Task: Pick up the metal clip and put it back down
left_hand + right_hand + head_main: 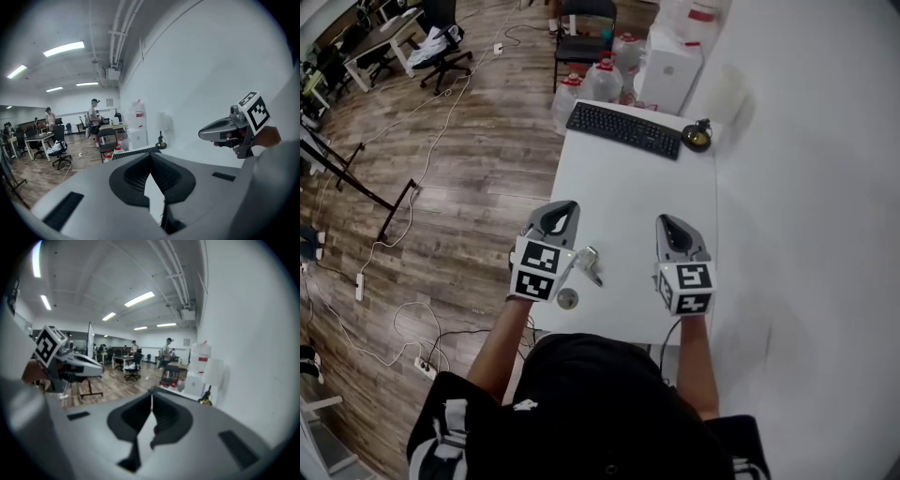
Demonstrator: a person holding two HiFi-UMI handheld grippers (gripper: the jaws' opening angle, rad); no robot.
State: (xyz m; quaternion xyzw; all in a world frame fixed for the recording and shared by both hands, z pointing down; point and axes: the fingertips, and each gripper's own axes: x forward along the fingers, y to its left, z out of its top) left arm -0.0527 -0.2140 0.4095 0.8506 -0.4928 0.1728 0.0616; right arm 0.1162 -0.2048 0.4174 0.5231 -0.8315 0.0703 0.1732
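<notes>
Two grippers hover over a white table, and neither holds anything. The left gripper has its jaws pressed together with nothing between them. The right gripper has jaws that meet at the tips, also empty. The clip lies on the table at the left gripper's 3 o'clock, just beside it. A keyboard sits at 12 o'clock. With the clip down and ungripped, the pick-up looks like the step in hand. The left jaws would first need to part, then drop astride the clip.
</notes>
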